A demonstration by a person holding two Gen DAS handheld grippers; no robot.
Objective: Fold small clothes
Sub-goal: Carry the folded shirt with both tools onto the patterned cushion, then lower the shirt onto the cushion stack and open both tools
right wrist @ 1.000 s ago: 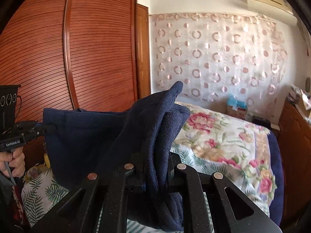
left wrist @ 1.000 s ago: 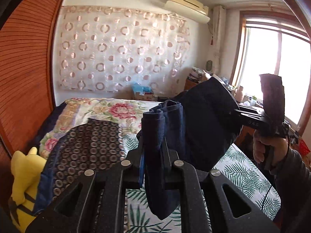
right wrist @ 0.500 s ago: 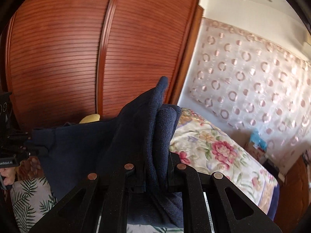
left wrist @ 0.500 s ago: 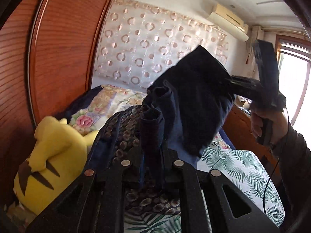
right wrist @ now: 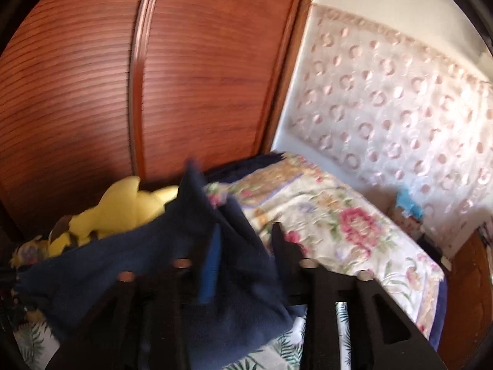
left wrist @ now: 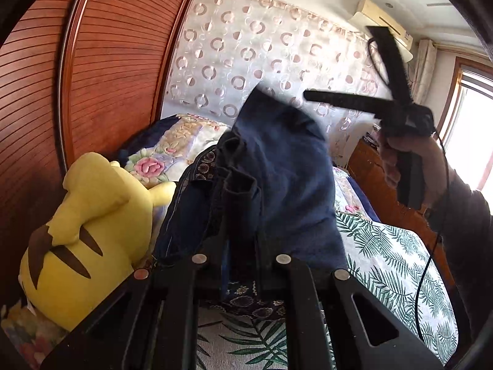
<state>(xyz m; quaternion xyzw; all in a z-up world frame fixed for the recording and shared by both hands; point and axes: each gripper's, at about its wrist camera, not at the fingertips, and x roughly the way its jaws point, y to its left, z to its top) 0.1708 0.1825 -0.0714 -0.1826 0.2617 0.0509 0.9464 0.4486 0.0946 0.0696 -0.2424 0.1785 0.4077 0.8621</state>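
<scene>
A small dark navy garment hangs in the air above the bed. My left gripper is shut on one edge of it. In the left wrist view my right gripper is up at the right, apart from the cloth. In the blurred right wrist view my right gripper has its jaws spread; the navy garment drapes loosely between and left of them.
A yellow plush toy lies at the left by the wooden wardrobe. A dark patterned cloth lies on the leaf-print sheet. A floral quilt covers the far bed. A wooden cabinet stands at the right.
My right gripper has opened and let go of the navy garment, and has pulled up and away. Both views have swung left toward the wardrobe. The left gripper keeps its hold.
</scene>
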